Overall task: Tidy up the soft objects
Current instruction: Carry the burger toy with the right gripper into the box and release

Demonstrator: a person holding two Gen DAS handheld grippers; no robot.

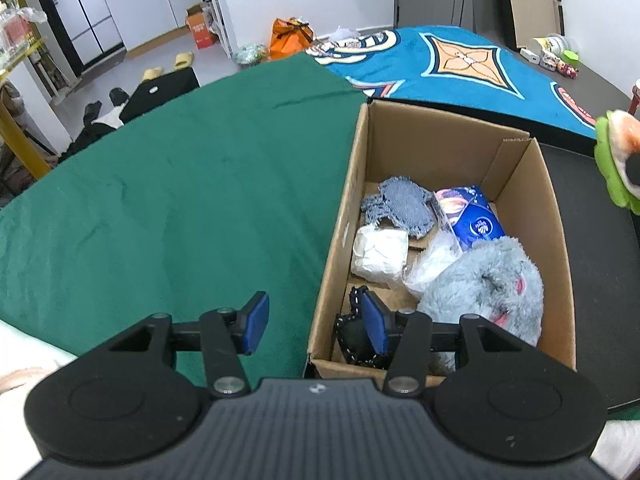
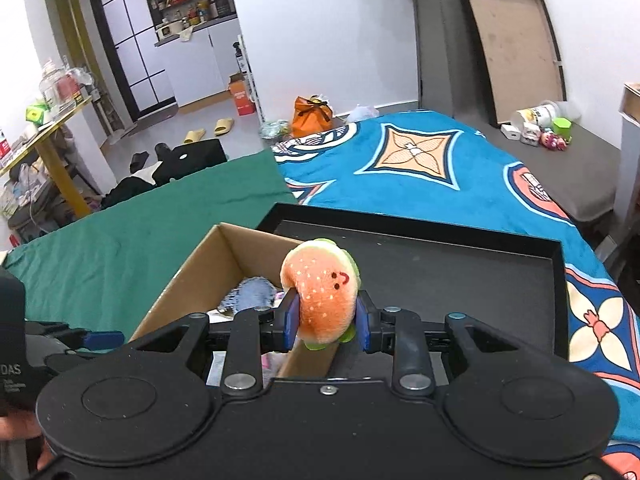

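Cardboard box [image 1: 520, 184] on bed: denim scrap, tissue pack, white bundle, grey plush stowed; burger plush [image 2: 320, 292] pinched in right claw [image 2: 326, 326] over box's right edge, pending; left claw [image 1: 316, 326] agape, empty.

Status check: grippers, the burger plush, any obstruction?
Right gripper shut on burger plush, above cardboard box rim. Left gripper open, empty, straddling box wall. Nothing blocking.

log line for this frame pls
right gripper: shut on burger plush, above box edge | left gripper: open, empty, over cardboard box rim | box: grey plush, tissue pack
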